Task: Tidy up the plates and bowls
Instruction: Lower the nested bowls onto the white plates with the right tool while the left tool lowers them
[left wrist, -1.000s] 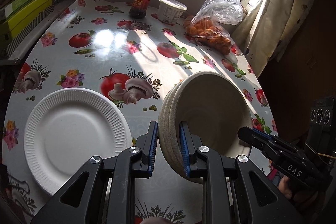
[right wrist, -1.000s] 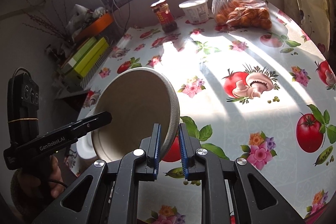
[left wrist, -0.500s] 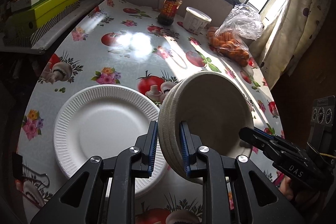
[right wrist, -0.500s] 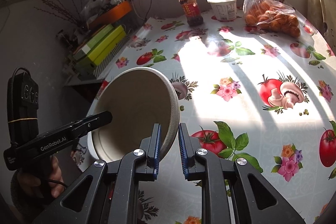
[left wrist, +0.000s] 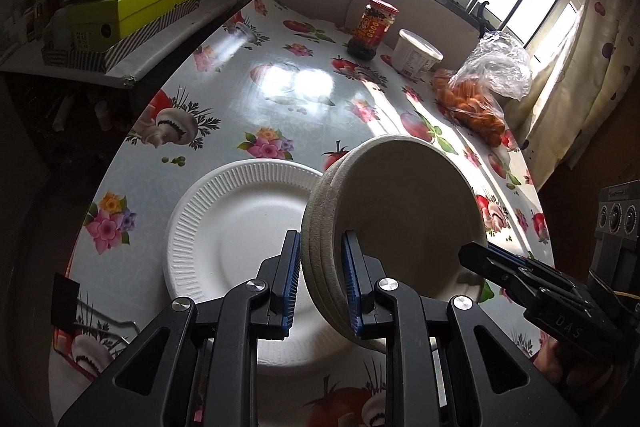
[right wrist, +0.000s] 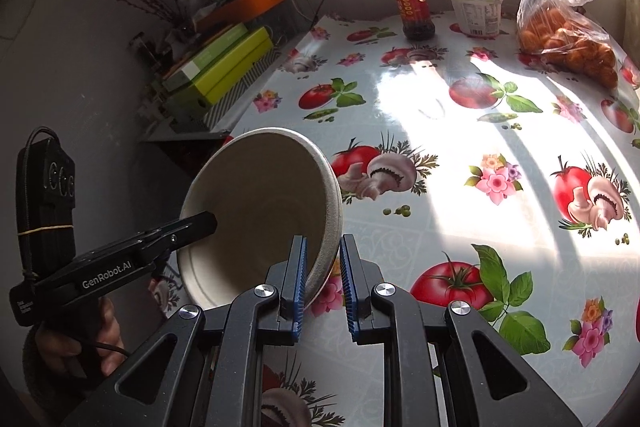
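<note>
One white plate (left wrist: 236, 227) beneath claw-held bowls (left wrist: 400, 211).

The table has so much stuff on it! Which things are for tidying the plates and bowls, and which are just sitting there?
For the job: stack of bowls, white paper plate.

Just sitting there: sauce jar, white tub, bag of oranges, green boxes.

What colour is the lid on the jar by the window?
Red. The jar has a red lid, seen best in the right wrist view.
</note>
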`<action>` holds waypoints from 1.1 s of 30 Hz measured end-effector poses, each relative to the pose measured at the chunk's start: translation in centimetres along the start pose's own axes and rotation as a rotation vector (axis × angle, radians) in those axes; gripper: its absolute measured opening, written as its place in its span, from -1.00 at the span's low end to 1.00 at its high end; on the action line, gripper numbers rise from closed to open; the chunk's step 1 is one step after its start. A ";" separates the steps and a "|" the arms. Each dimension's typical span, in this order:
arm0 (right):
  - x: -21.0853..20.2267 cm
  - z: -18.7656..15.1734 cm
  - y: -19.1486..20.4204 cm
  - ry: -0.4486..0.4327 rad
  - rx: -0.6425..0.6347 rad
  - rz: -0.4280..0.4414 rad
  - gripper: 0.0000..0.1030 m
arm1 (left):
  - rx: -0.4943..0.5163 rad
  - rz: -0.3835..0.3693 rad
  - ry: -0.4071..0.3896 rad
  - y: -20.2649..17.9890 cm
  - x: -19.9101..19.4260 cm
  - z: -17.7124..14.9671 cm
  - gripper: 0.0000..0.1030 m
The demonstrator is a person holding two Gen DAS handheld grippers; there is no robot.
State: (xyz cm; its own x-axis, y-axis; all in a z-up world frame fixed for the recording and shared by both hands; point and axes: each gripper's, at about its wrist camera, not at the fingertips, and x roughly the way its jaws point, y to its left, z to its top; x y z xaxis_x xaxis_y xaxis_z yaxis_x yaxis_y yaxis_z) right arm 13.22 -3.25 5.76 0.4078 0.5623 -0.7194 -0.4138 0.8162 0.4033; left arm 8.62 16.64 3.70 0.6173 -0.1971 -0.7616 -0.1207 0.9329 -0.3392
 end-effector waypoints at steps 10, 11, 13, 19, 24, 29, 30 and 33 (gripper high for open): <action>2.5 0.8 2.2 0.044 -0.031 0.044 -0.67 | -0.062 0.043 -0.016 3.1 -0.8 0.2 -0.58; 2.8 0.9 2.3 0.049 -0.032 0.047 -0.67 | -0.064 0.046 -0.018 3.3 -0.8 0.2 -0.58; 3.3 1.1 2.6 0.059 -0.032 0.055 -0.67 | -0.074 0.053 -0.018 3.8 -0.9 0.3 -0.58; 4.6 1.4 2.9 0.088 -0.025 0.069 -0.67 | -0.091 0.064 -0.013 4.7 -0.7 0.6 -0.58; 5.3 1.5 3.0 0.106 -0.016 0.074 -0.67 | -0.100 0.070 -0.003 5.2 -0.3 0.8 -0.58; 5.9 1.8 3.1 0.130 -0.014 0.063 -0.67 | -0.112 0.069 0.013 5.7 0.2 0.8 -0.58; 6.0 1.8 3.1 0.131 -0.011 0.061 -0.67 | -0.112 0.069 0.015 5.7 0.3 0.8 -0.58; 6.2 2.0 3.0 0.135 -0.005 0.061 -0.67 | -0.113 0.069 0.022 5.8 0.5 0.9 -0.58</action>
State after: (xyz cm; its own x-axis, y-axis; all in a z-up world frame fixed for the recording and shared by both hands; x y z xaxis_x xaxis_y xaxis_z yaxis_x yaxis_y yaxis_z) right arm 16.17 2.95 3.60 0.2691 0.5872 -0.7634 -0.4382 0.7805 0.4459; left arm 8.94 22.22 1.82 0.5875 -0.1416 -0.7967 -0.2497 0.9048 -0.3449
